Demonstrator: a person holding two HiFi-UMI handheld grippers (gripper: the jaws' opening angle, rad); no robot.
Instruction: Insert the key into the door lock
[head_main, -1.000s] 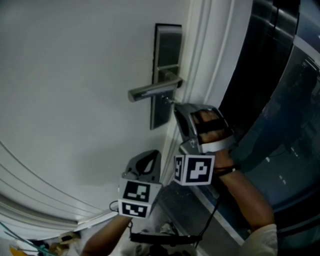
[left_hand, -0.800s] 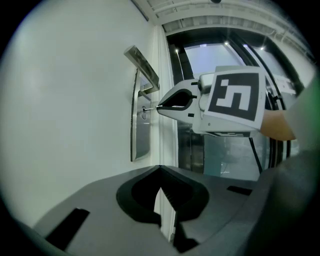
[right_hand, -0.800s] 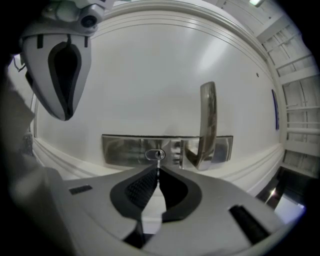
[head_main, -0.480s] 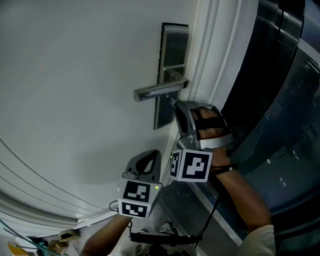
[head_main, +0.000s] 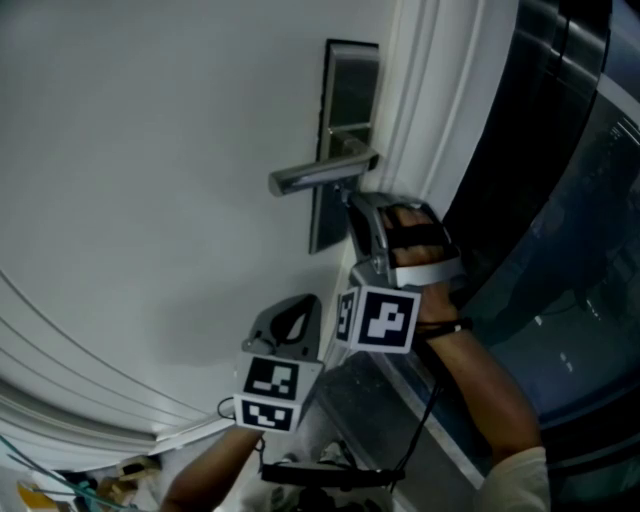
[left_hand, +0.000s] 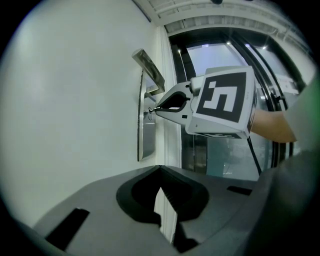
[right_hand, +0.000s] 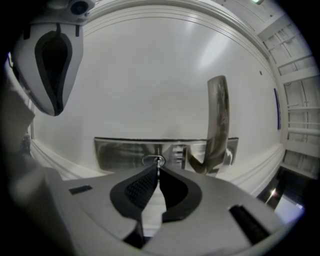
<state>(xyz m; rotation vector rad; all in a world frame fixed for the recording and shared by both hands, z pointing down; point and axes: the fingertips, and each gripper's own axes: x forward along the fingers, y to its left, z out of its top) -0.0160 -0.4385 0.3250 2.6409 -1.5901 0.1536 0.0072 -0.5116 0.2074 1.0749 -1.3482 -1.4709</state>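
- White door (head_main: 150, 150) fills the view, dark glass panel (head_main: 560, 200) off to its right, steel lock plate (head_main: 340, 120) near the door's edge.
- The key (right_hand: 158, 164), a thin sliver of metal, is pinched at the jaw tips with its point right at the keyhole (right_hand: 149, 160).
- The keyhole sits on the plate just beside the root of the lever handle (head_main: 315, 177).
- Right gripper (right_hand: 158, 172): jaws closed tight on the key, aimed square at the plate.
- So the lock lies dead ahead of the tool, the key's long axis runs along the jaws straight into the door, and this is by far the nearer hand. My read: only a straight push is left.
- Left gripper (head_main: 290, 325) hangs lower, well clear of the plate, jaws together on nothing.
- Hard to call: how deep the blade sits, if it is in at all. The jaw tips cover most of the key, and the head view shows none of it.
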